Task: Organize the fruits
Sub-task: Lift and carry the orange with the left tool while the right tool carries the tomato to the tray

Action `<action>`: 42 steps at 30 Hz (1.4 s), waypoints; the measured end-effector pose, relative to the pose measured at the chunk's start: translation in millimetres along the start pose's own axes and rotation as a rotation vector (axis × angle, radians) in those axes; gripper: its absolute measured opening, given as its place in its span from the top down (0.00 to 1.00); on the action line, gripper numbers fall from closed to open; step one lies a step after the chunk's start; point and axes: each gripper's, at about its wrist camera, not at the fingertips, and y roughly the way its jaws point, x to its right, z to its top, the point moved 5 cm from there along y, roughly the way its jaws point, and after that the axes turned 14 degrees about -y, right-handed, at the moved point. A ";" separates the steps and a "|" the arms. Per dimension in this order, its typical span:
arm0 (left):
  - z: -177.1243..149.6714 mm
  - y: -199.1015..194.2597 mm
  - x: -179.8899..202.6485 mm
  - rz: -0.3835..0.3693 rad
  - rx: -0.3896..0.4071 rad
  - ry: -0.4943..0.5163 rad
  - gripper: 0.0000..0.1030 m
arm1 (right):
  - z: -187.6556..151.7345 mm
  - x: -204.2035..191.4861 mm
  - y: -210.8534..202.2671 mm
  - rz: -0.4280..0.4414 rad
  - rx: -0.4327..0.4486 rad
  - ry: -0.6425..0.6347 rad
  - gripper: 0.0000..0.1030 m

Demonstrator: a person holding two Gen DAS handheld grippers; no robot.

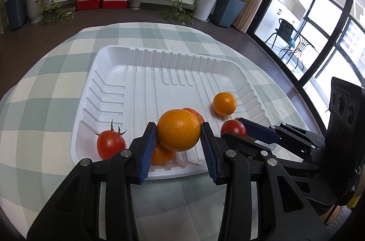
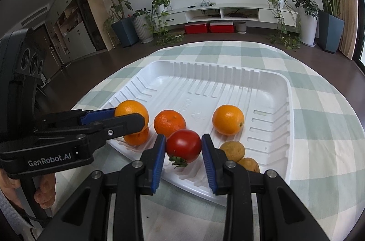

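My left gripper (image 1: pixel 178 133) is shut on an orange (image 1: pixel 178 129), held above the near edge of the white ribbed tray (image 1: pixel 141 74). My right gripper (image 2: pixel 183 145) is shut on a red tomato (image 2: pixel 183 144) over the tray's (image 2: pixel 269 90) near side. In the tray lie more oranges: one (image 2: pixel 228 119) to the right, one (image 2: pixel 169 122) in the middle, one (image 2: pixel 136 137) under the left gripper (image 2: pixel 127 117). Two yellow-brown fruits (image 2: pixel 232 151) sit by my right finger. A second tomato (image 1: pixel 111 143) rests on the cloth, left of the tray.
The tray stands on a round table with a green-and-white checked cloth (image 1: pixel 57 86). A hand (image 2: pixel 43 193) grips the left tool's handle. Potted plants, a TV unit and red boxes (image 2: pixel 208 27) line the far wall; glass doors are at the right.
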 end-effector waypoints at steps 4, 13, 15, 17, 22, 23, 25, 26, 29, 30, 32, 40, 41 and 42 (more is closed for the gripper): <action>3.6 1.9 -1.4 0.003 0.001 -0.002 0.64 | -0.3 2.1 2.5 -0.001 -0.002 -0.002 0.66; 14.3 7.4 -3.8 0.012 0.007 -0.004 0.64 | 0.0 4.6 4.4 -0.005 -0.001 -0.006 0.66; 16.4 8.7 -4.1 0.014 0.008 -0.002 0.64 | 1.0 5.3 5.8 -0.006 -0.002 -0.008 0.66; 18.5 10.6 -4.8 0.017 0.009 -0.002 0.64 | 1.2 5.1 6.2 -0.007 -0.003 -0.008 0.66; 21.9 16.2 -6.4 0.022 0.005 -0.007 0.64 | 2.4 8.1 10.6 -0.011 -0.012 -0.009 0.66; 22.8 17.2 -7.1 0.023 0.004 -0.009 0.64 | 2.3 8.1 11.4 -0.013 -0.014 -0.010 0.66; 24.3 18.7 -7.5 0.023 0.004 -0.010 0.64 | 2.2 9.2 13.0 -0.015 -0.017 -0.010 0.66; 24.9 19.1 -7.7 0.024 0.005 -0.010 0.64 | 2.1 10.0 13.6 -0.015 -0.018 -0.010 0.66; 26.2 20.7 -7.9 0.026 0.004 -0.011 0.64 | 1.7 10.2 15.1 -0.018 -0.022 -0.012 0.66; 27.0 21.6 -8.1 0.027 0.004 -0.011 0.64 | 1.4 10.9 15.7 -0.020 -0.023 -0.012 0.66; 28.4 23.1 -8.8 0.029 0.003 -0.012 0.64 | 0.9 12.7 17.5 -0.022 -0.027 -0.012 0.66; 34.3 33.2 -11.2 0.039 -0.004 -0.013 0.64 | 0.2 17.7 22.9 -0.032 -0.037 -0.014 0.66; 34.6 34.3 -11.2 0.041 -0.004 -0.012 0.64 | 0.3 17.4 23.5 -0.032 -0.037 -0.016 0.66; 34.8 34.9 -11.3 0.041 -0.005 -0.012 0.64 | 0.6 17.6 23.9 -0.036 -0.037 -0.018 0.66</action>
